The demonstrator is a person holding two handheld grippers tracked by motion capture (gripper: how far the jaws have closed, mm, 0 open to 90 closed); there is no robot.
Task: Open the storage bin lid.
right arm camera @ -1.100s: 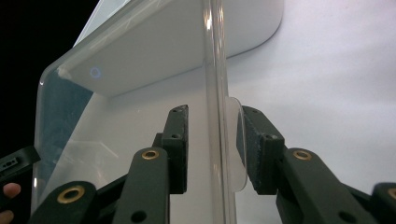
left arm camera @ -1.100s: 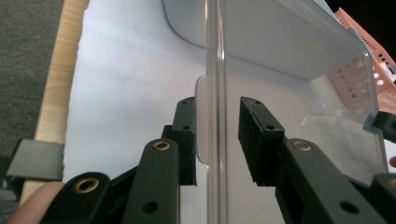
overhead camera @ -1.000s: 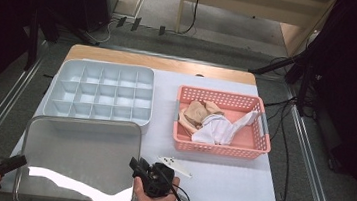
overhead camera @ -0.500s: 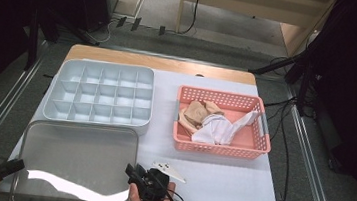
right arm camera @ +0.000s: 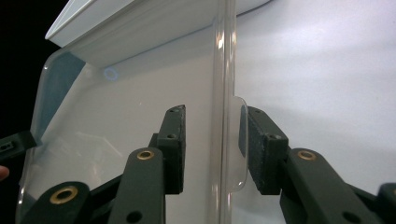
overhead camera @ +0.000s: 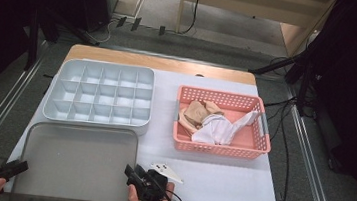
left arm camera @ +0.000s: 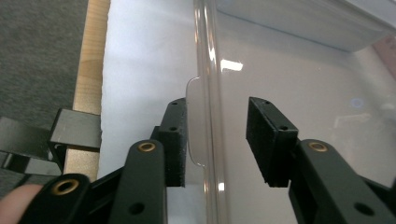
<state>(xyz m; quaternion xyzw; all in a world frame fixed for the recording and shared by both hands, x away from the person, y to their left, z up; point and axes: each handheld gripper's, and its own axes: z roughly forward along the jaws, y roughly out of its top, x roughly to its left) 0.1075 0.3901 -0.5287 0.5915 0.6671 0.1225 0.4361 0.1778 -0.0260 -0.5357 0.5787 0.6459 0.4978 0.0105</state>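
- The left hand-held gripper (left arm camera: 217, 140) stood open astride the clear lid's (overhead camera: 76, 165) left rim (tab beside one pad).
- The right hand-held gripper (right arm camera: 210, 144) gaped likewise at the lid's right rim.

The lid (overhead camera: 76, 165) is clear, glossy plastic, smooth, catching highlights along its rim. The divided tray (overhead camera: 101, 93) looks like matt pale grey plastic. The basket (overhead camera: 220, 142) is pink perforated plastic holding soft cloth (overhead camera: 211, 124). The desk (overhead camera: 218, 180) has a matt white top with a wooden edge. Both grippers' jaws are matt black with brass-coloured rivets.
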